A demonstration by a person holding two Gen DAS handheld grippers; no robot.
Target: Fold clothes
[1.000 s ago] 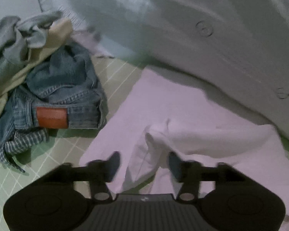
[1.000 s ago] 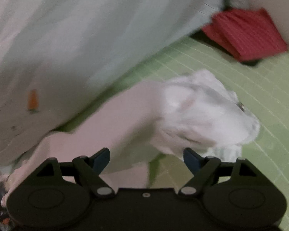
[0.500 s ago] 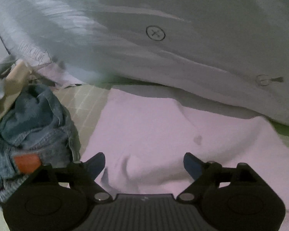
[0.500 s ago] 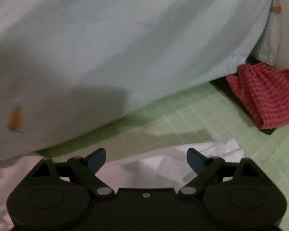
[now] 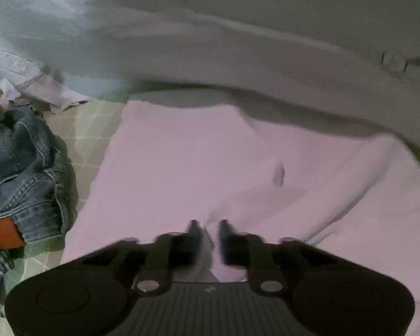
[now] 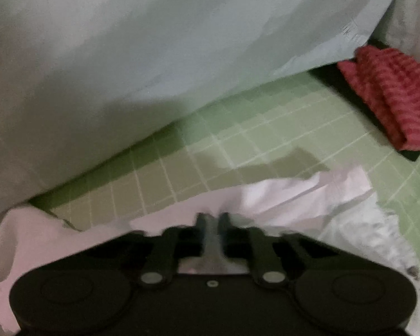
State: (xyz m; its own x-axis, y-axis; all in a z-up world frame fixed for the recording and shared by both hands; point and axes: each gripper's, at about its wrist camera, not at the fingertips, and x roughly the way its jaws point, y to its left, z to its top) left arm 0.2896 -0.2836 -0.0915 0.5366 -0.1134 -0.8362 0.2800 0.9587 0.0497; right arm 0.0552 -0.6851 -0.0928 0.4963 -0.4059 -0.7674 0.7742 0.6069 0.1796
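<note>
green gridded mat [image 6: 238,137] under white garment [image 5: 182,168]; left tongs [image 5: 208,228], right tongs [image 6: 212,219] both pinching it.

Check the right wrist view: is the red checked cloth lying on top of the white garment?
No; the red checked cloth lies apart from the white garment, with bare green mat between them.

Left gripper [image 5: 208,228] fingers nearly closed; right gripper [image 6: 212,221] likewise.
</note>
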